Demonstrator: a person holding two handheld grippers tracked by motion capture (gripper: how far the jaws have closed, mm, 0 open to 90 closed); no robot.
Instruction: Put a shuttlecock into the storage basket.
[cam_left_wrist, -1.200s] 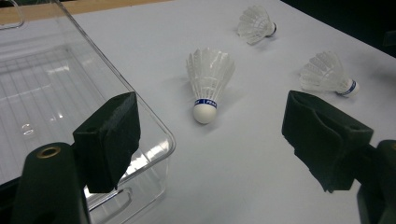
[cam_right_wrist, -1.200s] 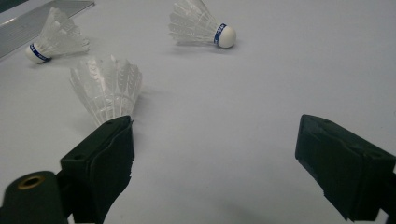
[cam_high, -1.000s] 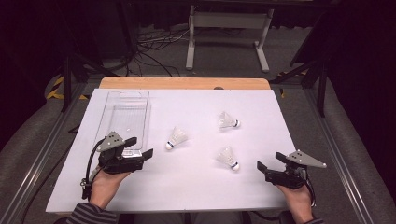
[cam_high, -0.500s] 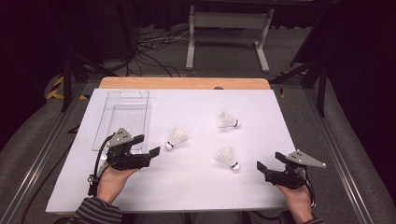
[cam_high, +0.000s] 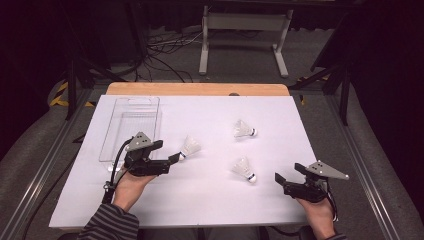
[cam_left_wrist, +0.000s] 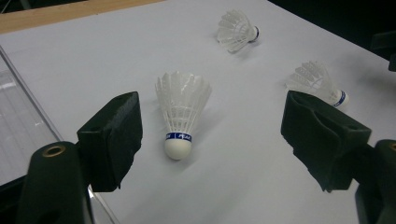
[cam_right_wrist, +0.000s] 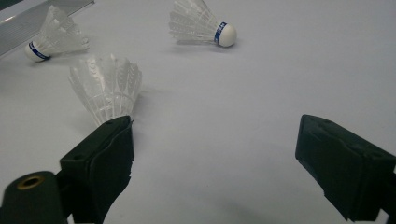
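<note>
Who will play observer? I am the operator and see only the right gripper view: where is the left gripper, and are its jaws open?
Observer: The left gripper is beside the clear tray. Its jaws are open and face the cork end of the leftmost shuttlecock, without touching it.
Operator: Is anything in that tray?
Observer: No shuttlecock lies in it.
Operator: My left jaw hides the base of the nearest shuttlecock. Which way does it point?
Observer: In the high view the nearest shuttlecock has its cork towards the right gripper, with a gap between them.
</note>
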